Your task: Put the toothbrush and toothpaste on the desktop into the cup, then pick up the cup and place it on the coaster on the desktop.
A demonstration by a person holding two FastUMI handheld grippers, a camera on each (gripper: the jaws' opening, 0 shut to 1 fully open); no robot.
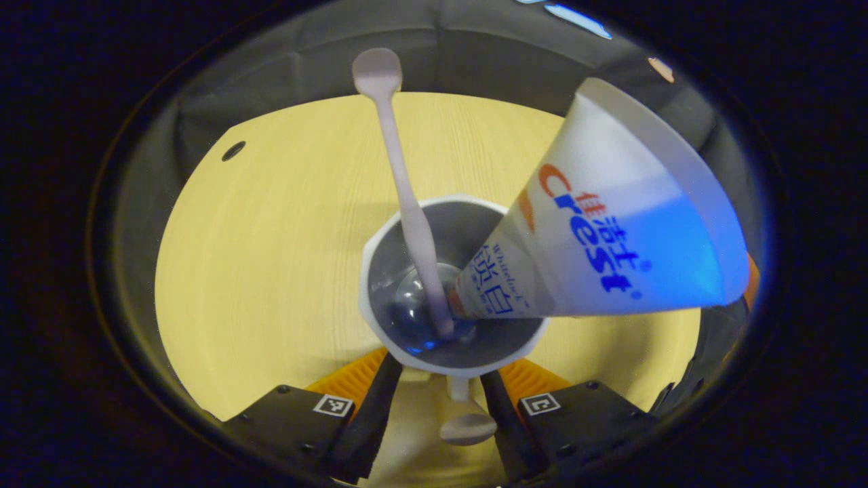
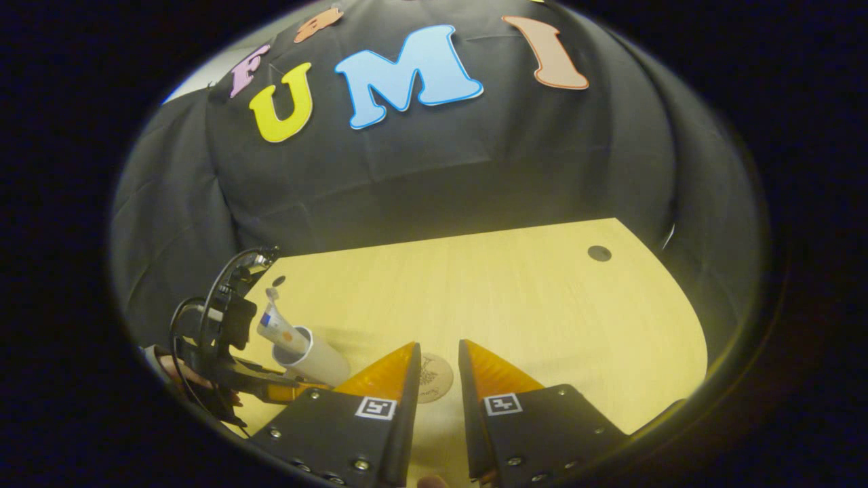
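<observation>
Two items stand in the cup (image 1: 451,285): toothbrush (image 1: 407,196) and toothpaste (image 1: 610,230), both leaning out past the rim. We judge the top-heavy tube likeliest to tip the cup in transit. Cup: white, faceted rim, held above the bench (image 1: 271,237), left claw (image 1: 441,379) closed on its wall. Coaster (image 2: 434,376): round, on the bench just past the right claw (image 2: 437,359), narrowly parted, holding nothing.

White cup (image 1: 453,285) gripped by left hand-held gripper (image 1: 444,390); toothbrush (image 1: 407,190), toothpaste (image 1: 610,230) inside; wooden desktop (image 1: 271,257) below
</observation>
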